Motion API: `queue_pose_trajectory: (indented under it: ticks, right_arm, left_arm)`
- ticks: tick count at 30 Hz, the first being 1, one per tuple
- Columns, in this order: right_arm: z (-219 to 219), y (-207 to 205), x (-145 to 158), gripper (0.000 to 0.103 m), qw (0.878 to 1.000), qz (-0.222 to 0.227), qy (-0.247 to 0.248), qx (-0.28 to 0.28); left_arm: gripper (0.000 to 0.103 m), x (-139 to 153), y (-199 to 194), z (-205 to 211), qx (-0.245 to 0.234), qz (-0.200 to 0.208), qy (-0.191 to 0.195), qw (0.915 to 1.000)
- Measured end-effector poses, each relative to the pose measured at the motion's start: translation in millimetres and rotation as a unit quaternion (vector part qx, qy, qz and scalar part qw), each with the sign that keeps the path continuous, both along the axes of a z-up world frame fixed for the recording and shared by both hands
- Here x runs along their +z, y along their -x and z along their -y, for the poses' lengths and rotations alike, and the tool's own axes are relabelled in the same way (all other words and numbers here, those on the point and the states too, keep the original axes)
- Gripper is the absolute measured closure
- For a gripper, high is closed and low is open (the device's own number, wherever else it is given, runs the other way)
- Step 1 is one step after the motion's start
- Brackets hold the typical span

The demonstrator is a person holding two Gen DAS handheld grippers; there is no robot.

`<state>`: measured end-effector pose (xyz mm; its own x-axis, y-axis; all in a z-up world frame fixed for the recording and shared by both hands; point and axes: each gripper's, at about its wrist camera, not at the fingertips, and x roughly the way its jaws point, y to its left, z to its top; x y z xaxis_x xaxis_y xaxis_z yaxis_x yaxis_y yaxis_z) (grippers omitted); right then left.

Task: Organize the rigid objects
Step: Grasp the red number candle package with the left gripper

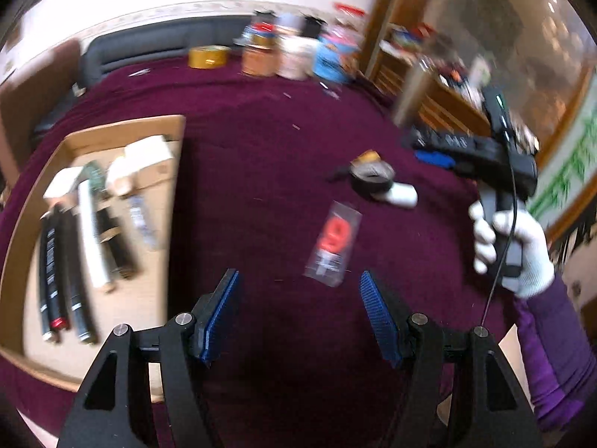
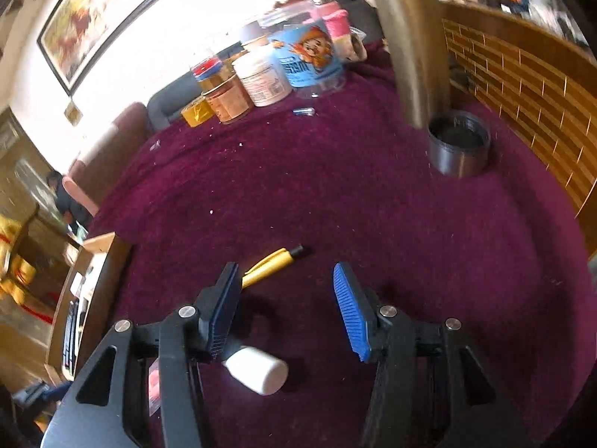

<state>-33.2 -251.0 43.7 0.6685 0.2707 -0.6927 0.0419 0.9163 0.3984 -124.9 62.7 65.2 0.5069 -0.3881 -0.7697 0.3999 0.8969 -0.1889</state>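
Maroon cloth (image 1: 283,149) covers the whole work surface, and both wrist views are blurred. Nearest in the left view, the left gripper (image 1: 298,313) hangs above bare cloth with its blue-padded jaws spread wide and nothing between them. Just beyond its tips lies a clear packet (image 1: 333,243) with a red-orange item inside, free on all sides. To the left sits a shallow cardboard box (image 1: 44,186), its right wall close beside the left finger; inside lie several dark and white tubes (image 1: 74,261) and small white cartons (image 1: 149,156). Farther out, a black tape roll (image 1: 371,181) touches a white cylinder (image 1: 401,194), with a wide strip of open cloth between them and the box.

Seen from the right wrist, the right gripper (image 2: 285,306) is likewise spread apart and empty, the white cylinder (image 2: 257,369) beneath its left finger and a yellow pen (image 2: 268,265) running out from behind that finger's tip. Ahead stretches clear cloth up to a grey metal cup (image 2: 459,145) near the wooden wall panel (image 2: 522,86). Jars and tins (image 2: 268,71) crowd the far edge.
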Motion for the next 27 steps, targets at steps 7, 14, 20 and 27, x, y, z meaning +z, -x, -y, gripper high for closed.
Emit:
queue_pose_trajectory:
  ticks: [7,14,20,27]
  right_arm:
    - [11.4,-1.0,-22.4,0.054,0.999,-0.005,-0.039,0.001]
    - [9.4,1.0,-27.3,0.054,0.998,-0.012,-0.051,0.017]
    - [11.4,3.6,-29.5,0.053,0.998,-0.012,-0.057,0.016]
    - [13.1,0.4,-30.4,0.053,0.998,-0.012,-0.058,0.016]
  left_arm:
    - [0.043,-26.8,-28.6,44.4,-0.012,-0.009,-0.076,0.997]
    - [0.041,-49.4,-44.1,79.5,-0.028,0.009,-0.105,0.994]
    - [0.08,-43.7,-40.9,70.3,-0.027,0.01,-0.08,0.9964]
    - [0.08,-6.2,-22.1,32.8,-0.007,0.031,0.0,0.9995]
